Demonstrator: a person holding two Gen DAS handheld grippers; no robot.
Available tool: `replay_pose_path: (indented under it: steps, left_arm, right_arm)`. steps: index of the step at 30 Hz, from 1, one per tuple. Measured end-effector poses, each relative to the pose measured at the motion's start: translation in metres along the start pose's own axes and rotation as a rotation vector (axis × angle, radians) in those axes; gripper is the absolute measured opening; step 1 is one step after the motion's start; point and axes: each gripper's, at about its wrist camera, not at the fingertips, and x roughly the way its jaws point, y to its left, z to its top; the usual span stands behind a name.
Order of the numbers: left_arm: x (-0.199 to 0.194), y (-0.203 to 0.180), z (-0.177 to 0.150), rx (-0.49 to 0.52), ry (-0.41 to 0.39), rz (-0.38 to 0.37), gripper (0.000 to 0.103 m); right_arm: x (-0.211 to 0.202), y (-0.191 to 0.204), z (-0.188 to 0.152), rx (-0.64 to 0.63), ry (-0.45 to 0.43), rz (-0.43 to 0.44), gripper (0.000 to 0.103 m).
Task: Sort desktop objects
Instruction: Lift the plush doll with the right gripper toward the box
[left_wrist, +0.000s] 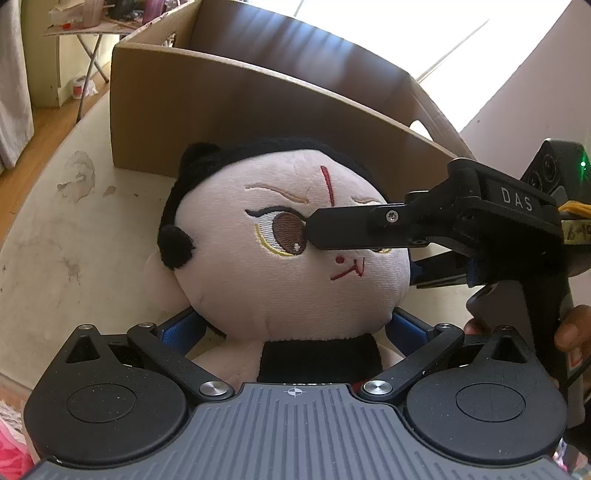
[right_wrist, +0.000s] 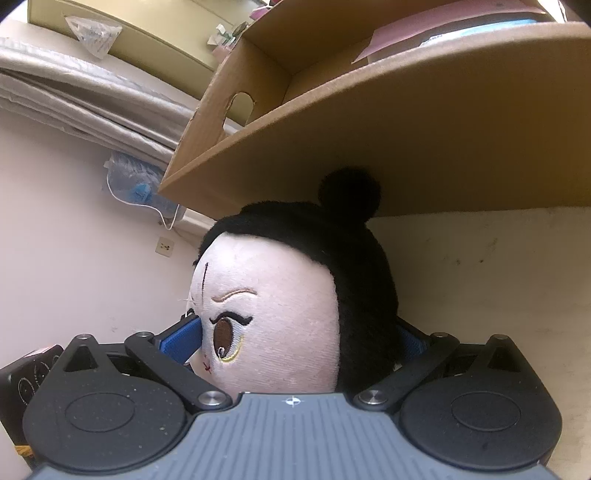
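Plush: a doll (left_wrist: 280, 251) with a pale face and black hair lies face up on the tabletop (left_wrist: 55, 251), its head just in front of the near wall of the box (left_wrist: 229, 122).
Left claw (left_wrist: 295, 328): its blue pads sit either side of the doll's neck; they look closed on it, though the contact is partly hidden under the head.
Right claw (right_wrist: 291, 339): pinching the doll's head, one blue pad against the face by the eye, the other at the black hair behind; in the left view its upper finger (left_wrist: 354, 230) lies across the face.
Hand: fingertips (left_wrist: 572, 328) show on the right claw's handle.
Box, material: brown cardboard, open at the top, with an oval handle hole (right_wrist: 239, 109) in one end wall.
Box, contents: from the right view something pink (right_wrist: 443, 29) and something pale blue beyond it show above the wall; I cannot tell what they are. The left view shows only bare inner walls.
Done so far: by these contents, some sorting seems finished; the doll is not yet in the box.
Left to do: the doll wants lifting over the near wall and letting go inside; whether other things wait on the tabletop cannot be told.
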Motion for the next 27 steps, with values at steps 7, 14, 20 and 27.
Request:
replay_pose_path:
  steps: [7, 14, 20, 27]
  left_arm:
    - [0.000, 0.000, 0.000, -0.002, 0.000, 0.001, 0.103]
    - [0.001, -0.001, 0.001, -0.001, 0.001, 0.001, 0.103]
    - [0.001, -0.001, 0.001, 0.000, 0.000, 0.002, 0.103]
    - [-0.002, -0.001, 0.000, -0.002, 0.002, 0.010, 0.103]
  right_arm:
    - [0.002, 0.003, 0.000, 0.015, 0.004, 0.001, 0.103]
    - [-0.010, -0.009, -0.004, 0.031, 0.012, 0.004, 0.103]
    - [-0.006, -0.007, -0.002, 0.035, 0.025, 0.004, 0.103]
    - [-0.013, -0.002, -0.001, 0.018, 0.034, 0.003, 0.103]
